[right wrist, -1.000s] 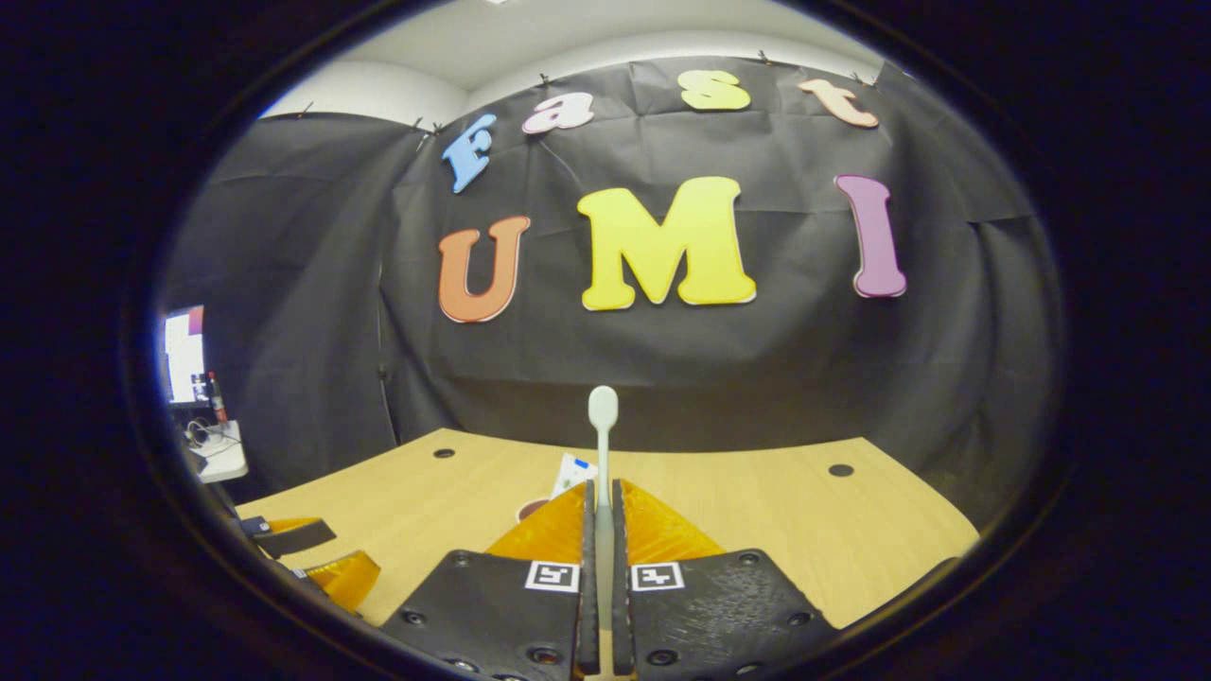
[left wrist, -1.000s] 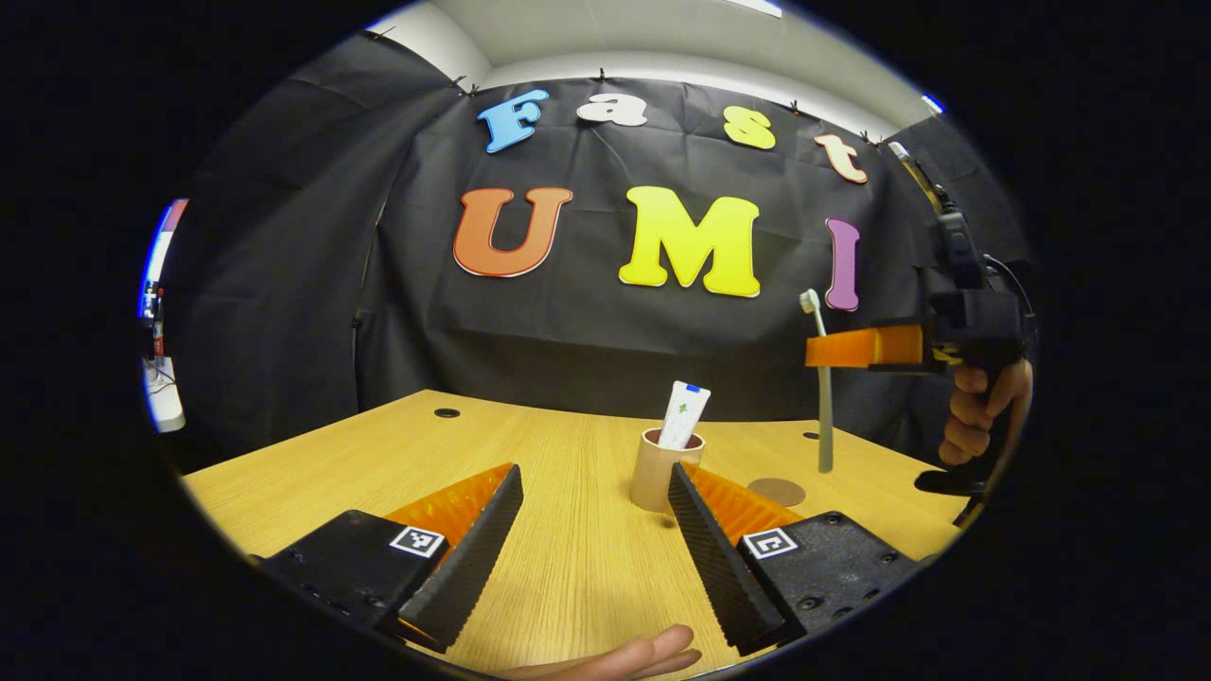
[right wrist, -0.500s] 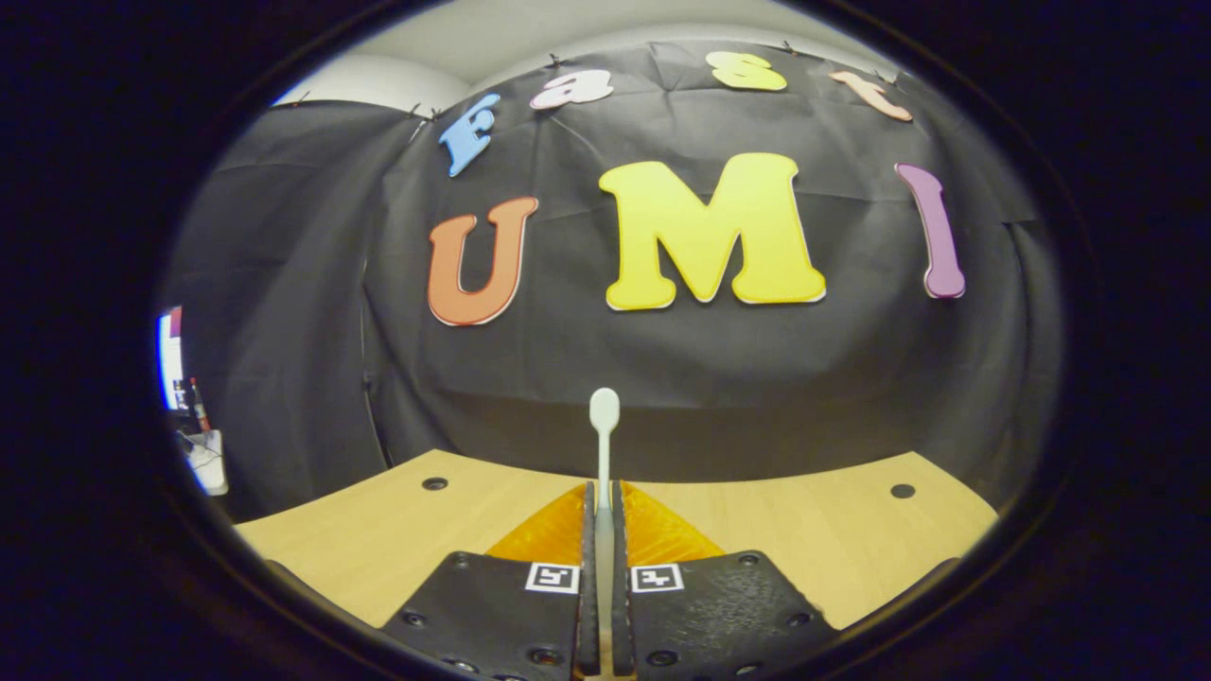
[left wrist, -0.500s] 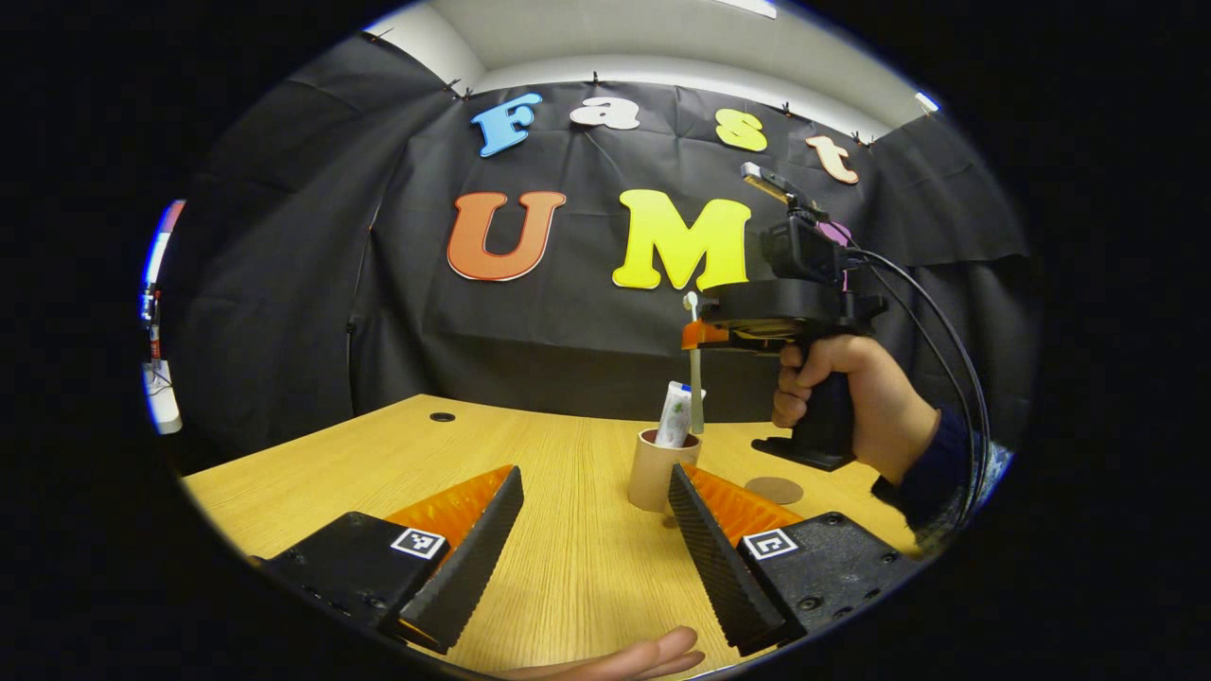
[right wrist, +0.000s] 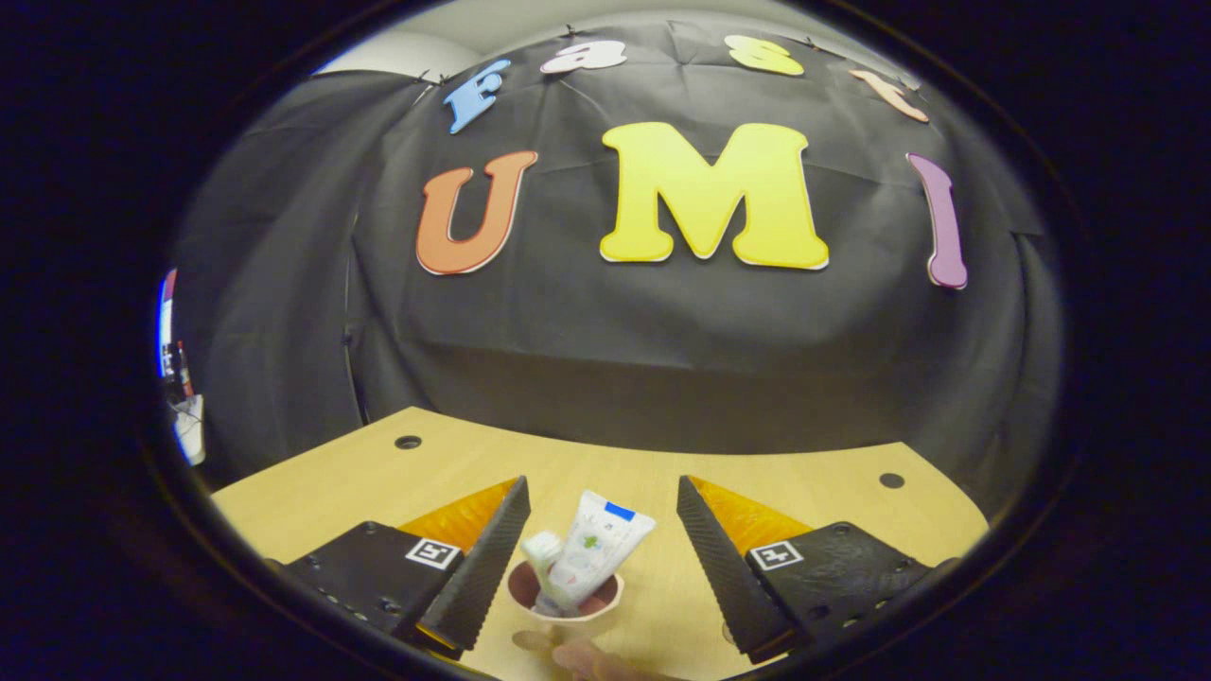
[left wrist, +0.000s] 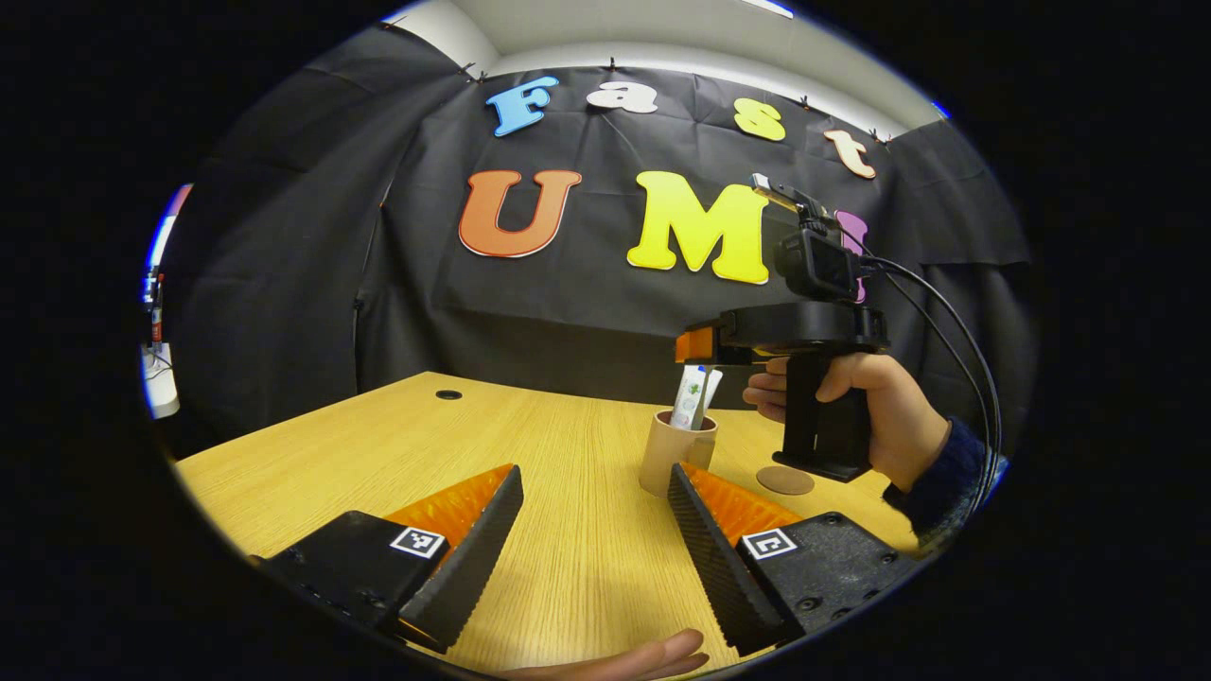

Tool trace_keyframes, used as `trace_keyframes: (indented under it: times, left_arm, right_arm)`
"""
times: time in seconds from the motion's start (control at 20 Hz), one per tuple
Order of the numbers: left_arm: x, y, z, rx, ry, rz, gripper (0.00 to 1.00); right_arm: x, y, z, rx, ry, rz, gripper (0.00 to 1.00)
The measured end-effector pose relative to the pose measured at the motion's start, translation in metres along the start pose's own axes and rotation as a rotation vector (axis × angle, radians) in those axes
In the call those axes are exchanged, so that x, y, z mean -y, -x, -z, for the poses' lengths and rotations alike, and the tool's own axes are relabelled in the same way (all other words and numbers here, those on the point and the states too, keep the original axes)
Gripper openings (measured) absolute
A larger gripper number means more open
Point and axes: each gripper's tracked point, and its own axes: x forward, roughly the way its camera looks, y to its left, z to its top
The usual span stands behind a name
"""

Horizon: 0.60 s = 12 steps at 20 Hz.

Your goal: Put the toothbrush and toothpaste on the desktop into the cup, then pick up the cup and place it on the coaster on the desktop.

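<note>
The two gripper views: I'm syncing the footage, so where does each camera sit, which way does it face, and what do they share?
Left gripper view: rides on the left gripper, low over the light wooden desk, facing the tan cylindrical cup; its open fingers, fingertips of a hand, and the right gripper held by a hand above the cup.
Right gripper view: rides on the right gripper, looking down over the cup; its open fingers show.
Shared: the cup holding the white toothpaste tube and the white toothbrush, and the desk.

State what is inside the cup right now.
In the cup stand the toothpaste and the toothbrush, head up. Their lower ends and the cup's bottom are hidden by its wall.
</note>
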Motion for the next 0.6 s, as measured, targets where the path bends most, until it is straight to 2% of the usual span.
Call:
trace_keyframes:
  times: [0.2, 0.35, 0.55, 0.6]
  left_arm:
    - [-0.002, -0.006, 0.002, -0.011, 0.005, -0.02, 0.98]
    - [0.006, -0.013, 0.002, -0.024, 0.014, 0.001, 0.98]
    - [0.003, -0.019, -0.003, -0.039, 0.035, -0.023, 0.96]
    - [0.007, -0.021, -0.005, -0.043, 0.035, -0.016, 0.96]
  right_arm:
    - [0.009, 0.018, -0.006, -0.004, -0.055, -0.019, 0.95]
    - [0.019, 0.03, -0.017, 0.039, -0.023, -0.009, 0.95]
    - [0.038, 0.058, -0.03, 0.068, -0.009, 0.0, 0.95]
    - [0.05, 0.069, -0.037, 0.094, -0.005, 0.027, 0.95]
